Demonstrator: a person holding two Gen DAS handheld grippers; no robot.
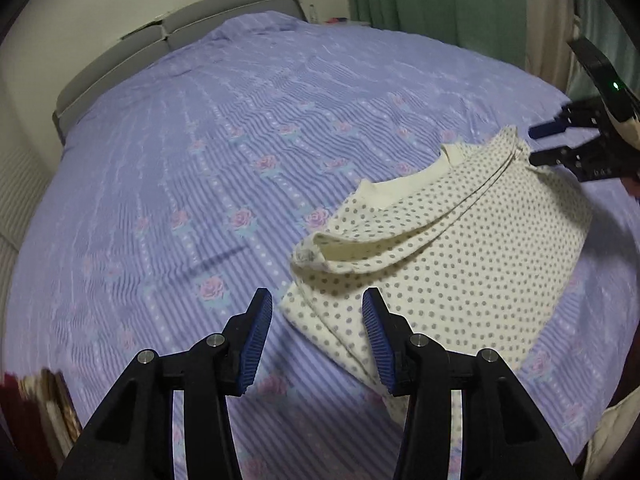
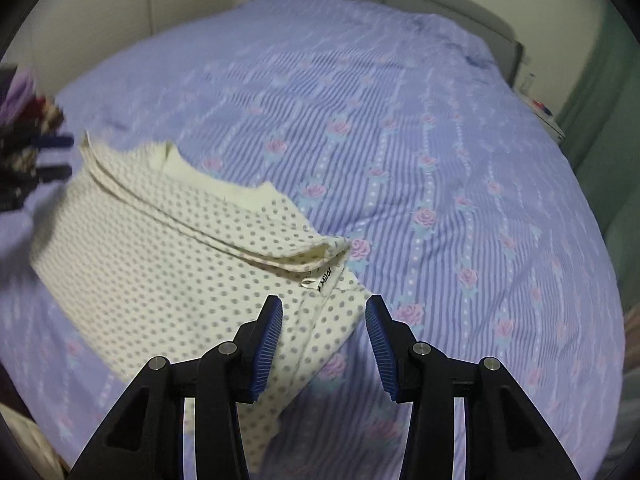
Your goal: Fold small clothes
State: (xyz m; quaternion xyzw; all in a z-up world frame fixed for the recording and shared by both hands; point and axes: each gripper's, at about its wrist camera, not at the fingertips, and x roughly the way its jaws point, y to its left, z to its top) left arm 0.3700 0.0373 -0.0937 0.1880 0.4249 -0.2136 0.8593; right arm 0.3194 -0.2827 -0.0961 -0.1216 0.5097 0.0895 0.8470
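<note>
Both grippers — left [image 1: 316, 340], right [image 2: 324, 344] — gape above the shirt [image 1: 460, 256].

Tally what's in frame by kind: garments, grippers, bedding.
Polka-dot garment: 1, cream with grey dots, partly folded on the bed
Grippers: 2, left gripper and right gripper, both open
Purple floral bedspread: 1
Grey headboard: 1
Green curtain: 1
Total: 6

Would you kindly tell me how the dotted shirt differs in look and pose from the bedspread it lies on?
The dotted shirt is cream with small grey dots; the bedspread is lilac, striped, with pink roses. The dotted shirt lies folded in layers; the bedspread is spread out in one sheet. Both are soft cloth.
</note>
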